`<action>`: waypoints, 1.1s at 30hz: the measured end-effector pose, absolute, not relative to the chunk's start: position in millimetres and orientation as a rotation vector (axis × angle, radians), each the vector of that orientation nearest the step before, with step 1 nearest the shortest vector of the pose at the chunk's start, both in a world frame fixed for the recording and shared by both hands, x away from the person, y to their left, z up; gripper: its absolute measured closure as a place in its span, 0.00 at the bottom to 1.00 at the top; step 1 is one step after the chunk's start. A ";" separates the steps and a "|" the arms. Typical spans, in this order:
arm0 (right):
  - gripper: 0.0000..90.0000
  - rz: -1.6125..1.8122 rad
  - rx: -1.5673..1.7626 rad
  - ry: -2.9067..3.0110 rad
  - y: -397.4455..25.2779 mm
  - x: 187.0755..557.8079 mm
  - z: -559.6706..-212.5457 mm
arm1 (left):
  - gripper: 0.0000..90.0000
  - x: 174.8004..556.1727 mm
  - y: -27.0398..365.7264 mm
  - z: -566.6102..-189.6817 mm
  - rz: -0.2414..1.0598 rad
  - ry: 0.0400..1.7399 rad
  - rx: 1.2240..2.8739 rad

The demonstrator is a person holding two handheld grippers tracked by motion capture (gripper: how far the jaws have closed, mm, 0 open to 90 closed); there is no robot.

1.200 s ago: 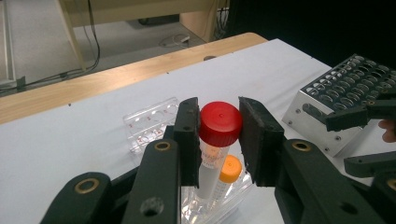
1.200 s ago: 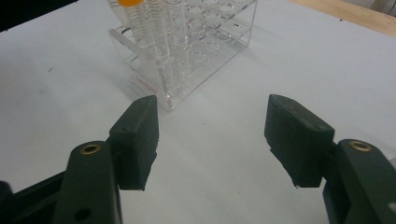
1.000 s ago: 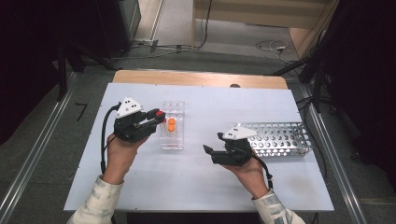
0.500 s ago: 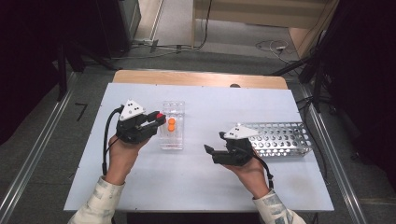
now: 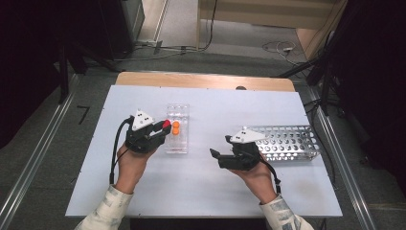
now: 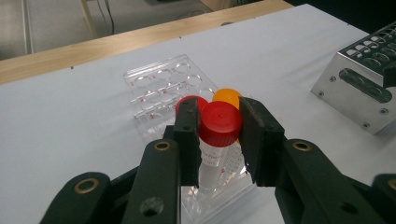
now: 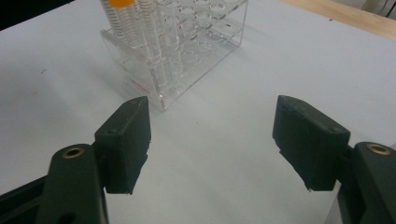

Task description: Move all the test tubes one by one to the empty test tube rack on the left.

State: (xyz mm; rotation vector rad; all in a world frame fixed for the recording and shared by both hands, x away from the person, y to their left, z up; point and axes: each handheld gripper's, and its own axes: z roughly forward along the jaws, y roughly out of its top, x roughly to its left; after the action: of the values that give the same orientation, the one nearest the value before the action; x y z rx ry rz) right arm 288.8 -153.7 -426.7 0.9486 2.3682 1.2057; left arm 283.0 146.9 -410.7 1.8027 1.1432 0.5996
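My left gripper is shut on a clear tube with a red cap, held upright at the near left edge of the clear plastic rack. The tube's lower end reaches the rack's near row; I cannot tell if it is seated. Just behind it stand an orange-capped tube and a second red cap. My right gripper is open, low over the bare table, with the clear rack ahead of its jaws.
A perforated metal rack lies on the table at the right, right behind my right hand. The white tabletop ends at a wooden strip at the far side.
My left gripper, with the red-capped tube, has drifted slightly toward the person beside the clear rack. The right gripper has barely moved.
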 end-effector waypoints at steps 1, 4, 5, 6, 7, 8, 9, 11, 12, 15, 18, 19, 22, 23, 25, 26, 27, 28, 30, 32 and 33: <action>0.29 1.205 0.949 2.368 -153.9 289.0 -426.7 | 0.77 283.0 146.8 -411.1 0.600 1.146 1.804; 0.29 1.208 0.951 2.365 -154.4 288.9 -426.4 | 0.77 283.1 146.5 -412.3 0.598 1.154 1.807; 0.29 1.209 0.950 2.365 -154.6 289.0 -426.3 | 0.77 283.3 146.3 -412.8 0.598 1.158 1.809; 0.29 1.208 0.950 2.364 -154.6 288.9 -426.3 | 0.77 283.5 146.1 -413.3 0.596 1.161 1.810; 0.29 1.207 0.951 2.365 -154.5 288.8 -426.4 | 0.76 283.6 146.0 -413.6 0.598 1.163 1.812; 0.29 1.207 0.951 2.366 -154.4 288.8 -426.5 | 0.76 283.6 146.0 -413.7 0.596 1.163 1.812; 0.29 1.206 0.950 2.365 -154.4 288.8 -426.6 | 0.76 283.3 146.0 -413.5 0.596 1.162 1.809; 0.29 1.206 0.952 2.366 -154.6 288.8 -426.6 | 0.76 282.7 146.3 -412.8 0.594 1.157 1.805; 0.29 1.208 0.953 2.365 -154.7 288.9 -426.5 | 0.75 282.6 146.6 -412.5 0.589 1.155 1.804; 0.29 1.210 0.953 2.363 -155.0 289.0 -426.4 | 0.71 281.8 147.9 -411.0 0.574 1.156 1.790; 0.29 1.212 0.951 2.362 -155.1 288.9 -426.1 | 0.65 279.8 148.7 -407.8 0.559 1.150 1.772; 0.29 1.213 0.952 2.362 -155.1 289.0 -426.1 | 0.63 278.8 148.9 -406.3 0.562 1.149 1.768; 0.29 1.213 0.949 2.362 -155.1 289.1 -426.2 | 0.51 276.2 148.5 -401.4 0.568 1.143 1.760; 0.29 1.214 0.952 2.362 -155.2 288.9 -426.0 | 0.47 275.1 148.4 -400.1 0.567 1.145 1.748; 0.29 1.218 0.951 2.362 -155.5 289.0 -425.6 | 0.38 274.2 148.5 -397.9 0.559 1.147 1.745; 0.29 1.218 0.948 2.360 -155.7 289.1 -425.5 | 0.34 273.6 148.6 -397.5 0.548 1.147 1.738; 0.29 1.218 0.948 2.360 -155.9 289.1 -425.4 | 0.32 273.2 149.1 -397.1 0.531 1.150 1.731; 0.29 1.218 0.950 2.360 -156.0 289.0 -425.3 | 0.29 272.9 149.7 -396.8 0.517 1.149 1.722; 0.29 1.221 0.950 2.361 -156.5 288.8 -424.8 | 0.27 272.0 150.7 -396.2 0.505 1.147 1.722; 0.29 1.222 0.948 2.362 -157.0 289.0 -424.7 | 0.26 270.7 151.2 -396.4 0.512 1.145 1.721; 0.29 1.221 0.949 2.361 -157.1 289.0 -424.7 | 0.25 270.0 151.3 -396.6 0.517 1.148 1.721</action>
State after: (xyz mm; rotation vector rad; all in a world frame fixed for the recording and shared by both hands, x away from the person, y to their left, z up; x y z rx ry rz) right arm 289.0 -157.1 -424.7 0.9487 2.3613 1.2206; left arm 270.0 151.3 -396.6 1.7212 1.1478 0.5168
